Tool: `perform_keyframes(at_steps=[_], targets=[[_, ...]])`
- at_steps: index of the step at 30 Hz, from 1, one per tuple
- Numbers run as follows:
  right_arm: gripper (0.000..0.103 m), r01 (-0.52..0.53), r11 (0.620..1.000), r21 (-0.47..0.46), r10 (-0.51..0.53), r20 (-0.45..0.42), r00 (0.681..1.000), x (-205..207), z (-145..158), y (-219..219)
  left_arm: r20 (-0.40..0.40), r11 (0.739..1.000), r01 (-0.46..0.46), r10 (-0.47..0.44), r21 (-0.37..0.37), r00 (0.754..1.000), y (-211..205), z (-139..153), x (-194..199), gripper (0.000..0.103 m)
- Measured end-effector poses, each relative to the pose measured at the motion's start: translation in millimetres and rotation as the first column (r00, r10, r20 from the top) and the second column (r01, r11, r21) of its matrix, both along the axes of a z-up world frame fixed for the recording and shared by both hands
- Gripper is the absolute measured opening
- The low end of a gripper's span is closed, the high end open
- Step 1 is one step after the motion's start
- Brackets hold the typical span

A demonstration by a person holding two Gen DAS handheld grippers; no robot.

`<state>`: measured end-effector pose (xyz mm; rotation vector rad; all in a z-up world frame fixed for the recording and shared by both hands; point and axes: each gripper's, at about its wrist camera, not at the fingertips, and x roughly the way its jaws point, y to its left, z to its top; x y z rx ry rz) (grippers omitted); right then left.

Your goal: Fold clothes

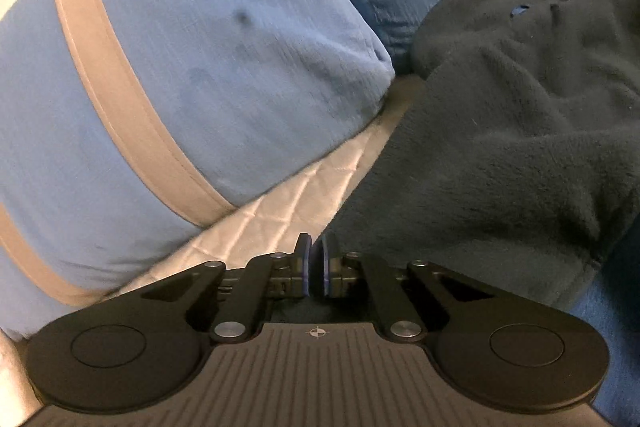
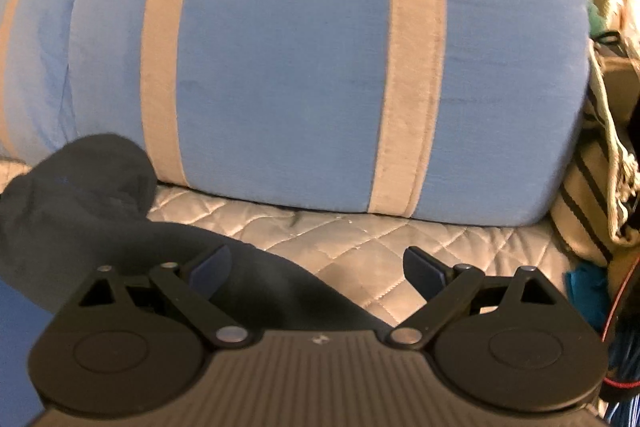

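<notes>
A dark fleece garment (image 1: 500,147) lies crumpled on a pale quilted bed cover (image 1: 280,211), filling the right half of the left wrist view. Its near edge runs down to my left gripper (image 1: 316,243), whose pads are pressed together on the fabric's corner. In the right wrist view the same garment (image 2: 92,195) bunches at the left and trails down under the tool. My right gripper (image 2: 316,263) is open wide just above it. Its left finger (image 2: 212,267) hangs over the dark cloth, and its right finger (image 2: 424,267) over bare quilt (image 2: 380,247).
Big blue pillows with grey bands (image 1: 200,67) (image 2: 300,67) stand close behind the garment. Striped cloth and other clutter (image 2: 588,195) pile up at the bed's right edge. Bright blue fabric (image 1: 616,307) shows at the lower right beside the garment.
</notes>
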<state>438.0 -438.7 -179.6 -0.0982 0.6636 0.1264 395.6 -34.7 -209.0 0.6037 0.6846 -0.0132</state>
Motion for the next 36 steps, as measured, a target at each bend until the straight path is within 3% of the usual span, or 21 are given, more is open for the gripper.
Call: perform_keyframes(at_steps=[7, 11, 16, 21, 24, 29, 36], targets=[[0.098, -0.052, 0.986, -0.158, 0.046, -0.044, 0.998, 3, -32, 20, 0.015, 0.993, -0.001, 0.003, -0.119, 1.0, 13, -2, -2, 0.009], [0.098, -0.083, 0.97, -0.228, 0.07, -0.066, 0.995, 1, -50, 28, 0.014, 0.986, 0.034, -0.032, -0.161, 0.999, 16, -1, -3, 0.018], [0.097, -0.112, 0.976, -0.187, 0.099, -0.081, 0.992, -14, -57, 20, 0.01, 0.977, 0.034, -0.033, -0.212, 0.999, 22, -3, 0, 0.029], [0.097, -0.157, 0.963, -0.218, 0.14, -0.091, 0.986, -26, -54, 20, -0.034, 0.944, -0.037, 0.027, -0.329, 0.999, 42, -1, 12, 0.049], [0.098, -0.195, 0.958, -0.209, 0.181, -0.082, 0.98, -26, -41, 20, -0.066, 0.918, -0.052, 0.028, -0.393, 0.997, 53, -2, 17, 0.05], [0.096, -0.191, 0.979, -0.065, 0.192, 0.007, 0.981, -10, -8, 3, -0.063, 0.923, -0.021, -0.004, -0.384, 0.998, 53, -3, 17, 0.05], [0.089, -0.274, 0.959, -0.078, 0.268, -0.071, 0.961, 42, -4, 16, -0.077, 0.921, 0.004, -0.037, -0.389, 0.996, 56, -2, 20, 0.05]])
